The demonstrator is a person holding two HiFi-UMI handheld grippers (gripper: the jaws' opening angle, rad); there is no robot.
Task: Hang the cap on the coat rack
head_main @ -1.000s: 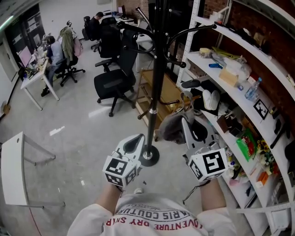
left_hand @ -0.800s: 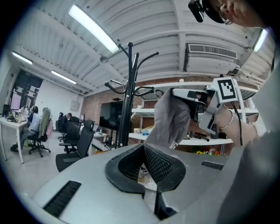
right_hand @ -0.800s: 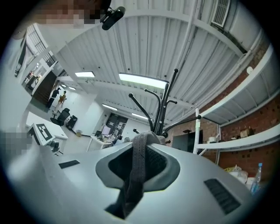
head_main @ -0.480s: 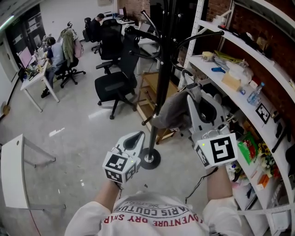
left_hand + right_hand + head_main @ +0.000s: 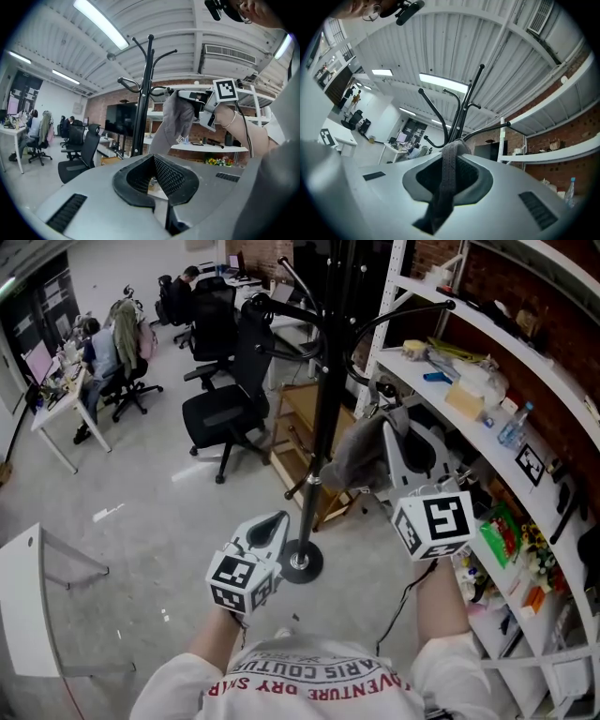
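Observation:
The black coat rack (image 5: 322,390) stands in front of me, its round base (image 5: 300,564) on the floor and curved hooks (image 5: 412,307) spreading near the top. A grey cap (image 5: 358,454) hangs beside the pole, pinched by my right gripper (image 5: 388,432), which is shut on its fabric. In the right gripper view the cap (image 5: 444,201) runs between the jaws of the right gripper (image 5: 452,164), with the rack's hooks (image 5: 461,117) above. My left gripper (image 5: 271,528) stays low by the base, shut and holding nothing. The left gripper view looks past the left gripper (image 5: 157,180) at the cap (image 5: 178,119) against the rack (image 5: 143,103).
Curved white shelves (image 5: 487,427) crowded with small items run along the right. A wooden frame (image 5: 300,442) and a black office chair (image 5: 220,409) stand behind the rack. A white table (image 5: 28,596) is at the left. People sit at desks (image 5: 89,348) far off.
My right gripper has lifted the cap upward and closer to the rack's pole. The left gripper has hardly moved.

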